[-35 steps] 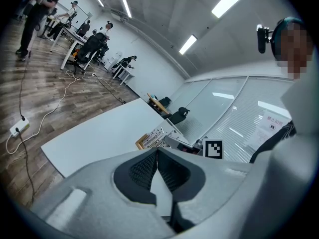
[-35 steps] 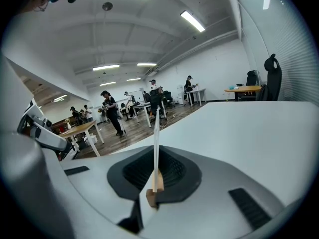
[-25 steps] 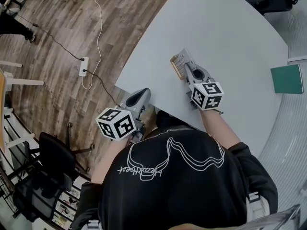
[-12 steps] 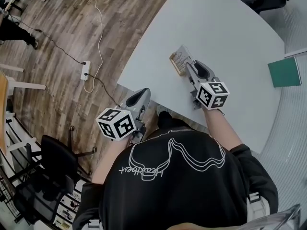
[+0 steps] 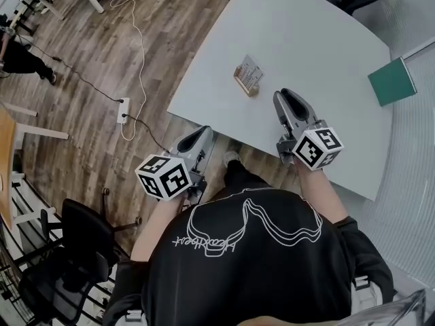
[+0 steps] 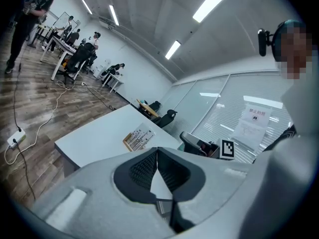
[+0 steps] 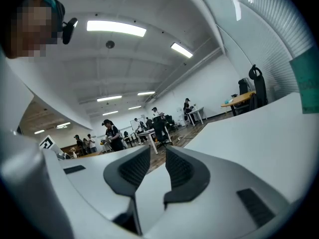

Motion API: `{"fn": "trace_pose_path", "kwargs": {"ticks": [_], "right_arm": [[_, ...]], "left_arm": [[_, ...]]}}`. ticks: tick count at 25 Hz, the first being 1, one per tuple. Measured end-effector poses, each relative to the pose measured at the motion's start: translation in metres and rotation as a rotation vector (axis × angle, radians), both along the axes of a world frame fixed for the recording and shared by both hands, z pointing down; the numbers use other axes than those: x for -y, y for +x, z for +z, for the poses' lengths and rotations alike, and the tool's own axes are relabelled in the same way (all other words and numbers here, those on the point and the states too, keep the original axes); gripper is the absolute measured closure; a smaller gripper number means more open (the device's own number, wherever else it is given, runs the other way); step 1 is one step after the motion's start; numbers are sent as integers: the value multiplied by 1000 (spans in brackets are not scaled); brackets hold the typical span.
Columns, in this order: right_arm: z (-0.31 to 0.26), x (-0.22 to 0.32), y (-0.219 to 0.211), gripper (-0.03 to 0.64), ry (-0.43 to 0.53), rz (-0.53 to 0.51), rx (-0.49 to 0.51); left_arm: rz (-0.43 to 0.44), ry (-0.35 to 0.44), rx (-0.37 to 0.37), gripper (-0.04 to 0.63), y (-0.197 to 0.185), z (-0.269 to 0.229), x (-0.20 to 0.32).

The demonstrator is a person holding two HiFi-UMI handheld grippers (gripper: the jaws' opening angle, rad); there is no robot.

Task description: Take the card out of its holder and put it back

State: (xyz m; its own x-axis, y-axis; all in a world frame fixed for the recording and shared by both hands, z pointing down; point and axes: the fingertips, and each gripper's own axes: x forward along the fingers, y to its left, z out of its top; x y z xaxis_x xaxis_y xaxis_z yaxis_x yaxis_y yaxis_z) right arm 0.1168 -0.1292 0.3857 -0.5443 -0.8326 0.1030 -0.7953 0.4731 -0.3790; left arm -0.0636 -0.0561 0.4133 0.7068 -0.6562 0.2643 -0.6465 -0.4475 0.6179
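A printed card (image 5: 250,68) stands in its small wooden holder (image 5: 244,85) on the white table (image 5: 319,39); the left gripper view also shows the card (image 6: 139,138). My right gripper (image 5: 289,94) hovers over the table's near edge, a short way right of the holder and clear of it. Its jaws (image 7: 157,156) are apart with nothing between them, and they are closing. My left gripper (image 5: 203,132) hangs off the table's near edge over the floor. It (image 6: 157,151) is shut and empty, tips touching.
A green book (image 5: 392,80) lies at the table's far right. A power strip (image 5: 123,110) and cables lie on the wooden floor to the left, with a black office chair (image 5: 75,250) near my left side. People work at distant desks (image 7: 110,133).
My right gripper let go of the card and drew back toward me and to the right. The card now stands alone in its holder. The left gripper stayed put.
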Motion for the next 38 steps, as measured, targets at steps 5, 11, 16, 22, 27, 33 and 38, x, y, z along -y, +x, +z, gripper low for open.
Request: {"fn": "trace_pose_path", "kwargs": {"ticks": [5,11,16,22,27,33,38], "right_arm": [[-13,-53,-5,564,2,-42,55],[-27,-114,-39,607,19,-224,97],[-34,-168,-74,609,1,-405,65],[-38,-180,-76,611,-19,-445,53],[-45,-200,-66,610,-4,-444,82],[-43,-223,-54,610,9,-457,57],[-54,-233,-46,609,25,-474,15]], "left_arm": [[25,41,3,581,3,-13,-33],[48,85,-20,581,8,-32,-68],[99,161,23,581,13,-53,-99],[119,240,61,581,27,-73,-109],[141,259,100,581,45,-74,-134],[135,273,116,581,59,-78,-155],[133,279,138,581,69,-87,-164]]}}
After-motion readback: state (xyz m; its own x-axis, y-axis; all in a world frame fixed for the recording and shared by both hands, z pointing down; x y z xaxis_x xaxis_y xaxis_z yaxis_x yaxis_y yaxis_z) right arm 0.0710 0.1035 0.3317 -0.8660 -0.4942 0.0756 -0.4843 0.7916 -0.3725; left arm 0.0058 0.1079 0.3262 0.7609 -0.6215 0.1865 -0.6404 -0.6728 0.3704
